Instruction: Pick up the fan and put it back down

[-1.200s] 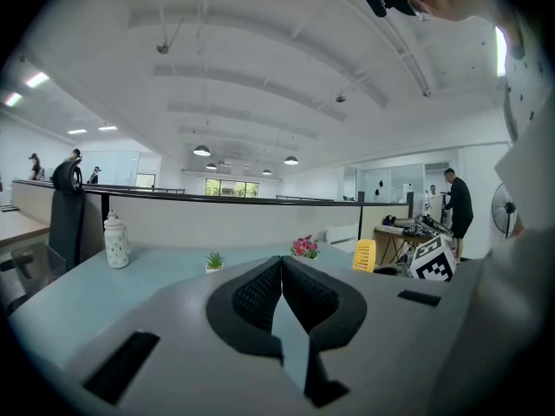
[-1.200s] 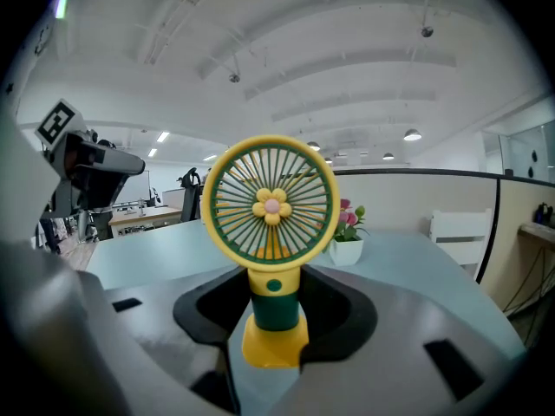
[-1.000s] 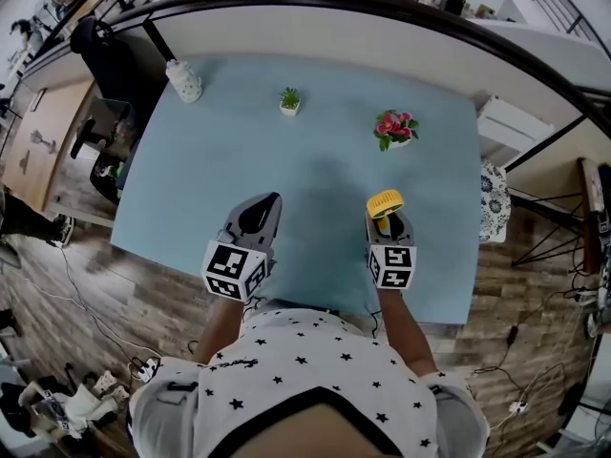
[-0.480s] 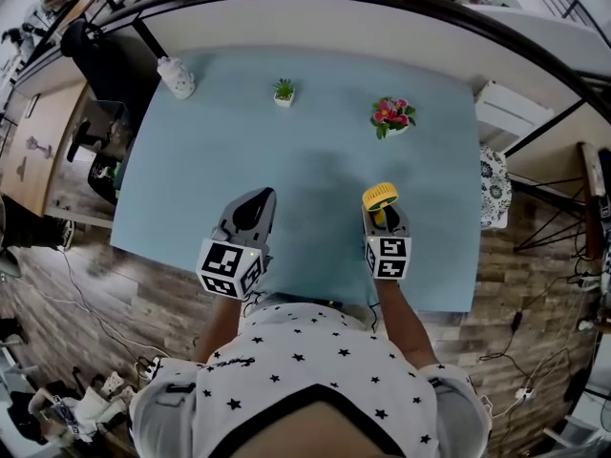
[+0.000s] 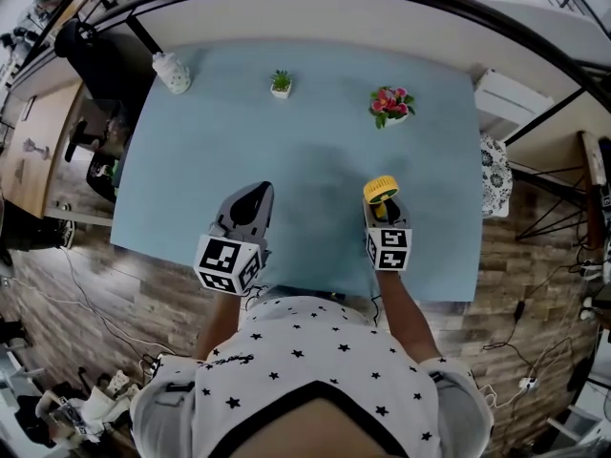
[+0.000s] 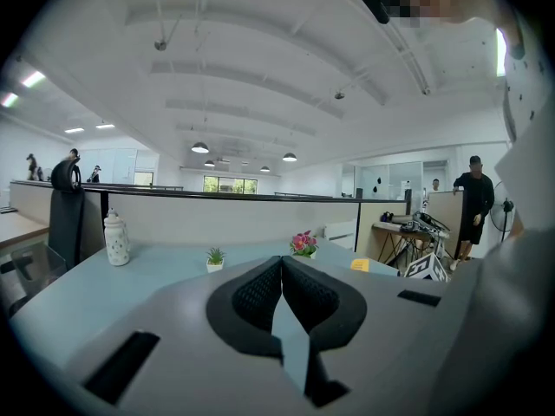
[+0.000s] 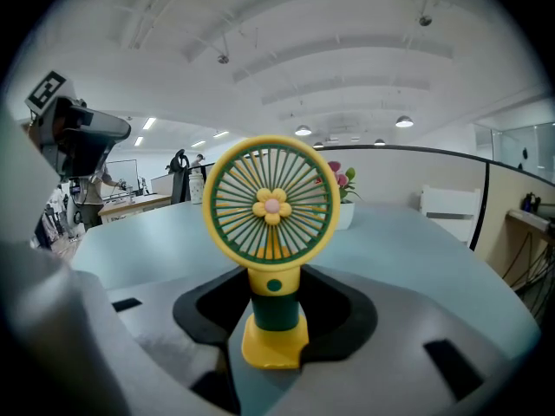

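Two claws are showing, and only one is carrying anything. Your right claw (image 5: 383, 214) is gripping the fan (image 7: 270, 211) low down, at its green stem and yellow foot, with the jaws standing wide around it and the round head upright. Your left claw (image 6: 281, 271) is pinched together on nothing, over the near left of the surface (image 5: 315, 151). The fan is sitting at the near right of that surface, well short of the pink flowers (image 5: 391, 106). I cannot tell whether its foot is touching down. If you are letting go while the foot is tilted or off the surface, the big head is likely tipping it over. Pads catching the foot while you are backing out could drag it toward the near edge.
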`<state>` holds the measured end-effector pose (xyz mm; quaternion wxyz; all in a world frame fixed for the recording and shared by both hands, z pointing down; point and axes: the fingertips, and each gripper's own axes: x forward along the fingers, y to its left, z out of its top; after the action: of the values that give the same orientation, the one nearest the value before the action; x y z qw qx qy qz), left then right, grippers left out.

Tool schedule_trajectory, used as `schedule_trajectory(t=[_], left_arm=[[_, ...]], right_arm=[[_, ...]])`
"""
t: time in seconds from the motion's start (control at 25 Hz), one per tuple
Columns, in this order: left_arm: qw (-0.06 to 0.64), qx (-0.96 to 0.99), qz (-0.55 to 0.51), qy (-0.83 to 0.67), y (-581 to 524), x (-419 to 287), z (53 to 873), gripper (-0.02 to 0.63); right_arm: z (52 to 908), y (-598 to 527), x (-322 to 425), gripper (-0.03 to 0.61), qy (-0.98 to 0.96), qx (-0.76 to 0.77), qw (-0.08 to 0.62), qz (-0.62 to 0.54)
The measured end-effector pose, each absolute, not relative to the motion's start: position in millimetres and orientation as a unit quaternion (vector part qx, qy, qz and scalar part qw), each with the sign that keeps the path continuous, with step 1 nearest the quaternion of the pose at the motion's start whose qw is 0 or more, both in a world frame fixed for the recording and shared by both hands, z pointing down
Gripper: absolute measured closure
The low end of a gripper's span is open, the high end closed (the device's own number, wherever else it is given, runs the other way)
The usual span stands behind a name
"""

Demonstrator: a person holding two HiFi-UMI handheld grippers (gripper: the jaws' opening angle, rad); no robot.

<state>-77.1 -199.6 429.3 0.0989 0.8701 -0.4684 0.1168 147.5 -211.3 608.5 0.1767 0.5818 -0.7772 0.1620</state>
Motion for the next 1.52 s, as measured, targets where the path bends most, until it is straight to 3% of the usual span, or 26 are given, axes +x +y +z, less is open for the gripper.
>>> schedule_trajectory(t=[1.16, 1.36, 1.52], left_arm=[[0.099, 0.893, 0.116, -0.424, -188, -58, 431, 0.586], [0.100, 0.907, 0.113, -0.394, -185, -41, 431, 0.586], [0.100, 0.916, 0.112, -0.371, -182, -26, 433, 0.586]], right_arm=[[626, -174, 150, 0.371, -0.765, 0.583, 0.209, 0.177], [622, -151, 167, 0.385, -0.747, 0.603, 0.205, 0.194], [607, -138, 186, 0.432, -0.726, 0.634, 0.172, 0.203]])
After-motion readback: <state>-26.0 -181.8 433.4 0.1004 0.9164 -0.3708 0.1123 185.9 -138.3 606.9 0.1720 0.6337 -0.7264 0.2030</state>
